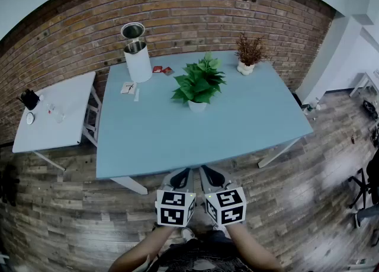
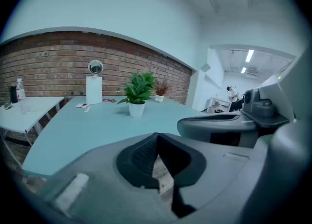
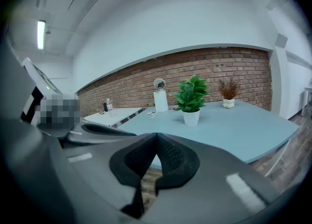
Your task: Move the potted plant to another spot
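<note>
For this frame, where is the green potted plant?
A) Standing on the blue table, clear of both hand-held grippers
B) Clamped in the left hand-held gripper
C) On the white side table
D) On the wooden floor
A: the green potted plant stands on the blue table, while the left hand-held gripper and right hand-held gripper sit at the table's near edge, jaws together and empty.

The left gripper (image 1: pixel 180 177) and right gripper (image 1: pixel 212 176) were alike, each bearing a white cube with black square markers on every face seen, the left cube (image 1: pixel 174 207) and the right cube (image 1: pixel 225 205). Ahead of its cube, each smooth grey shell narrowed into two rounded jaws lined with black ribbed pads (image 2: pixel 142 153). Behind the cubes, the person wore dark clothing (image 1: pixel 198 259).
</note>
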Motion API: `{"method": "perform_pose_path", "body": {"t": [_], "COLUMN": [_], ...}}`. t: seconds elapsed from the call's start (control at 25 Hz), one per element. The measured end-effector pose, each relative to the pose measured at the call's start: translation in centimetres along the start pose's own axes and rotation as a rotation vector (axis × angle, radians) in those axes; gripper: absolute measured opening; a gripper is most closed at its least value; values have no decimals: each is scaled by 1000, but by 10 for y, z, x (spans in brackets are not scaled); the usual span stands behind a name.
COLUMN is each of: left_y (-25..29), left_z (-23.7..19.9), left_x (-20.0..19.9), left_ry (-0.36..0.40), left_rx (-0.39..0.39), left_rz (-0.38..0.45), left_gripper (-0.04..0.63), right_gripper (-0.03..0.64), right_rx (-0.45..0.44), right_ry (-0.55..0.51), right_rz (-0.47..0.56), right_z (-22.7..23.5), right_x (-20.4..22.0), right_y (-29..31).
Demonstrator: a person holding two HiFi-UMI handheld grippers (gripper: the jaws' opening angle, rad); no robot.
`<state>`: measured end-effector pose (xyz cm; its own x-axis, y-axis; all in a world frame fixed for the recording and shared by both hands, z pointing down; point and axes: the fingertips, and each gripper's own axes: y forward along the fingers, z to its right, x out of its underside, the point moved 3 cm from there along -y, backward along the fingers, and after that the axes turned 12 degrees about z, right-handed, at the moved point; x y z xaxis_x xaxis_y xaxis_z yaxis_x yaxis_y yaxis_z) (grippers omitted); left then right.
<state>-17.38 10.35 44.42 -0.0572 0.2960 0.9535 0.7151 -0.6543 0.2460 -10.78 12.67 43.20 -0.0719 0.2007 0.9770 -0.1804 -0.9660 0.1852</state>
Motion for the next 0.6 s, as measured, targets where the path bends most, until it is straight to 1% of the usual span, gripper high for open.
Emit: {"method": "perform_pose_path", "body": {"t": [0.24,0.6], "left_y": [-7,5], "left_z": [-4,-8], "left_x": [-1,-5], "left_ry": [1,-3], "left_rx": [4,8], "left_rz": [1,8], "left_gripper": [-5,-5], "right_gripper": [6,6], "right_rx": [5,28], "right_ry": [-8,-13], "right_rz": [-11,-16], "right_z": [-9,1], "right_x": [2,2], "right_y": [-1,9]}}
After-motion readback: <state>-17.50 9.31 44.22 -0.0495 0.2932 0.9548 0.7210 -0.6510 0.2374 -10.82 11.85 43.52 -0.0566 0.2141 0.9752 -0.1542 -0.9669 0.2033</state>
